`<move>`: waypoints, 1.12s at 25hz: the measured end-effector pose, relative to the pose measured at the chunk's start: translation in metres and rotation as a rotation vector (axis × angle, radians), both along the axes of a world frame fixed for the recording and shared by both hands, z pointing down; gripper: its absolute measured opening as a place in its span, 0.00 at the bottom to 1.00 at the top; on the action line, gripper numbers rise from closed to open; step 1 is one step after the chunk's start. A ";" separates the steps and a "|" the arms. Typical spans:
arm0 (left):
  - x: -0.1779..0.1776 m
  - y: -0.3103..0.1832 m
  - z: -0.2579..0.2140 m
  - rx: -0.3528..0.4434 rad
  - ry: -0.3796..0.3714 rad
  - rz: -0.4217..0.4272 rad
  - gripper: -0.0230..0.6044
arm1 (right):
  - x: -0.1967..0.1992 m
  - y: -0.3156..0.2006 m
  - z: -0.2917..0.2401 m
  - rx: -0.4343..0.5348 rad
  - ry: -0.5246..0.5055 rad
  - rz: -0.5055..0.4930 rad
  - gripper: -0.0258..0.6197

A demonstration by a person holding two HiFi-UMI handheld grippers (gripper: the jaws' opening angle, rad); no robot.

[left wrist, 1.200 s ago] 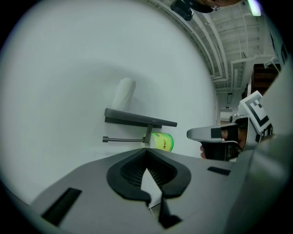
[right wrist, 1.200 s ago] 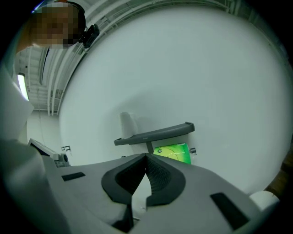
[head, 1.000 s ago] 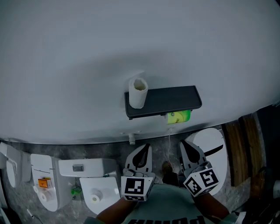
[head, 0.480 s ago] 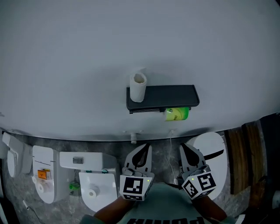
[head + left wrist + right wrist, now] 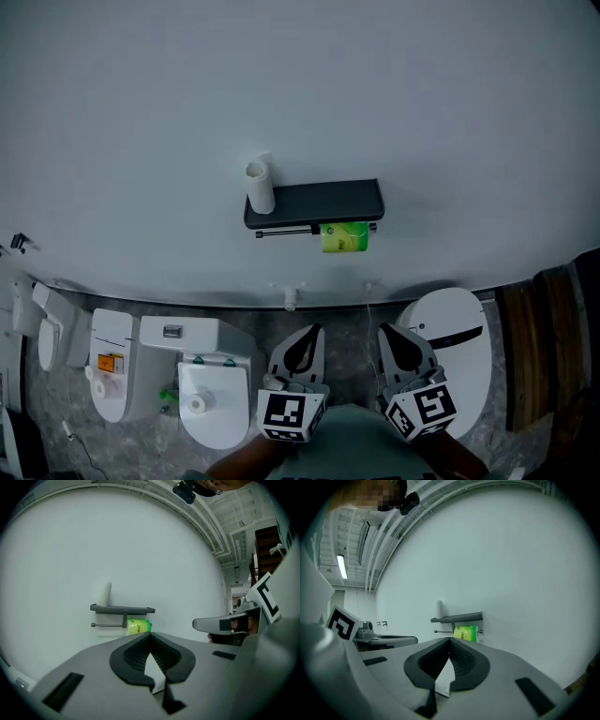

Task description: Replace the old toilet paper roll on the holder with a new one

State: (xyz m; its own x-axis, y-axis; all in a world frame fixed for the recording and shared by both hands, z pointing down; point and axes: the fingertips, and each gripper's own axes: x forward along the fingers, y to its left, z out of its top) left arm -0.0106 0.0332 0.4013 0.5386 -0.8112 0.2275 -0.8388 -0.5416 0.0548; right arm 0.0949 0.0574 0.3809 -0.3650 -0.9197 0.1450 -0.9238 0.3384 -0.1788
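Both your tools are pinched shut with nothing in them. The left gripper [image 5: 302,336] and right gripper [image 5: 396,336] sit side by side, tips aimed at the wall [image 5: 300,84]. Well ahead of both sets of tips, the dark holder [image 5: 319,202] carries a green-wrapped roll [image 5: 344,237] on its bar [image 5: 286,231]. A white roll [image 5: 260,186] stands upright on the holder's left end. Only bare wall and a strip of floor [image 5: 352,323] lie between. A toilet [image 5: 211,394] sits left of the left gripper, and a white round-topped thing [image 5: 459,337] sits just right of the right one.

A washroom: a toilet [image 5: 225,420] stands by the white wall [image 5: 300,84] under a paper holder [image 5: 319,201].
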 end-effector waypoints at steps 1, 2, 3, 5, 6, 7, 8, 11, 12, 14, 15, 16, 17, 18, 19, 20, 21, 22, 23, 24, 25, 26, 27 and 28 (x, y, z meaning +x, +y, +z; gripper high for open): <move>0.003 0.009 -0.001 0.000 -0.010 -0.017 0.04 | 0.004 0.007 -0.001 0.004 -0.003 -0.012 0.05; 0.005 0.017 -0.002 0.002 -0.018 -0.036 0.04 | 0.008 0.014 -0.001 0.010 -0.004 -0.025 0.05; 0.006 0.026 -0.004 0.005 -0.025 -0.055 0.04 | 0.011 0.021 -0.002 0.015 -0.005 -0.039 0.05; 0.008 0.044 -0.005 0.010 -0.039 -0.089 0.04 | 0.016 0.036 -0.001 0.021 -0.007 -0.067 0.05; 0.009 0.053 -0.005 0.015 -0.041 -0.104 0.04 | 0.018 0.043 0.000 0.022 -0.010 -0.081 0.05; 0.009 0.062 -0.006 0.023 -0.037 -0.117 0.04 | 0.018 0.050 0.001 0.021 -0.013 -0.093 0.05; 0.008 0.071 -0.006 0.032 -0.032 -0.133 0.04 | 0.019 0.057 0.002 0.020 -0.016 -0.104 0.05; 0.001 0.094 -0.007 0.030 -0.048 -0.170 0.04 | 0.017 0.076 0.000 0.020 -0.020 -0.132 0.05; -0.001 0.100 -0.007 0.026 -0.057 -0.176 0.04 | 0.016 0.081 -0.001 0.023 -0.019 -0.141 0.05; -0.005 0.109 -0.009 0.031 -0.061 -0.194 0.04 | 0.014 0.090 -0.003 0.028 -0.017 -0.151 0.05; -0.008 0.114 -0.008 0.029 -0.066 -0.203 0.04 | 0.013 0.095 -0.004 0.028 -0.015 -0.153 0.05; -0.011 0.119 -0.007 0.018 -0.078 -0.208 0.04 | 0.013 0.099 -0.004 0.027 -0.013 -0.153 0.05; -0.014 0.123 -0.005 0.006 -0.087 -0.211 0.04 | 0.012 0.103 -0.003 0.025 -0.010 -0.153 0.05; -0.016 0.127 -0.004 0.000 -0.088 -0.209 0.04 | 0.010 0.106 -0.002 0.022 -0.007 -0.152 0.05; -0.018 0.130 -0.004 0.003 -0.083 -0.203 0.04 | 0.008 0.109 -0.001 0.019 -0.004 -0.150 0.05; -0.019 0.132 -0.004 0.008 -0.077 -0.195 0.04 | 0.006 0.111 0.000 0.015 -0.001 -0.147 0.05; -0.022 0.135 -0.004 0.012 -0.071 -0.189 0.04 | 0.003 0.114 0.001 0.010 0.001 -0.143 0.05; -0.026 0.138 -0.004 0.016 -0.065 -0.188 0.04 | -0.001 0.118 0.001 0.006 0.003 -0.138 0.05; -0.030 0.140 -0.004 0.022 -0.055 -0.191 0.04 | -0.006 0.121 0.001 0.003 0.005 -0.132 0.05; -0.035 0.142 -0.005 0.030 -0.043 -0.196 0.04 | -0.010 0.125 0.001 0.003 0.009 -0.125 0.05; -0.040 0.144 -0.005 0.036 -0.031 -0.198 0.04 | -0.015 0.128 0.001 0.004 0.017 -0.119 0.05; -0.044 0.146 -0.003 0.036 -0.023 -0.197 0.04 | -0.020 0.131 0.001 0.004 0.025 -0.113 0.05; -0.048 0.148 -0.001 0.032 -0.015 -0.192 0.04 | -0.025 0.135 0.003 0.000 0.032 -0.108 0.05; -0.051 0.151 0.000 0.025 -0.011 -0.185 0.04 | -0.029 0.138 0.005 -0.008 0.038 -0.103 0.05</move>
